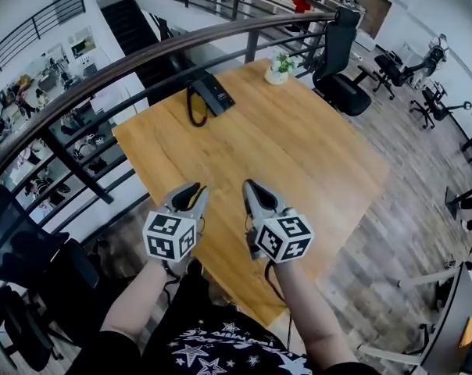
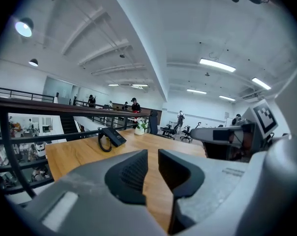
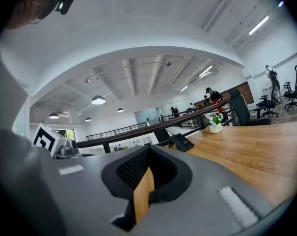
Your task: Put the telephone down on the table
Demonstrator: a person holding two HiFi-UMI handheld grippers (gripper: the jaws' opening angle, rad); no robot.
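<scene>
The black telephone [image 1: 211, 96] rests on the wooden table [image 1: 314, 162] near its far left edge, its coiled cord looped beside it. It also shows far off in the left gripper view as the telephone [image 2: 110, 137], and in the right gripper view as the telephone [image 3: 180, 141]. Both grippers hover over the table's near edge, well short of the phone. My left gripper [image 1: 195, 190] [image 2: 153, 168] has a narrow gap between its pads and nothing in it. The right gripper [image 1: 249, 186] [image 3: 148, 154] has its tips together and holds nothing.
A small potted plant [image 1: 280, 67] stands at the table's far corner. A dark railing [image 1: 142, 57] runs along the table's left and far sides, with a drop beyond it. A black office chair [image 1: 341, 61] stands past the far right corner.
</scene>
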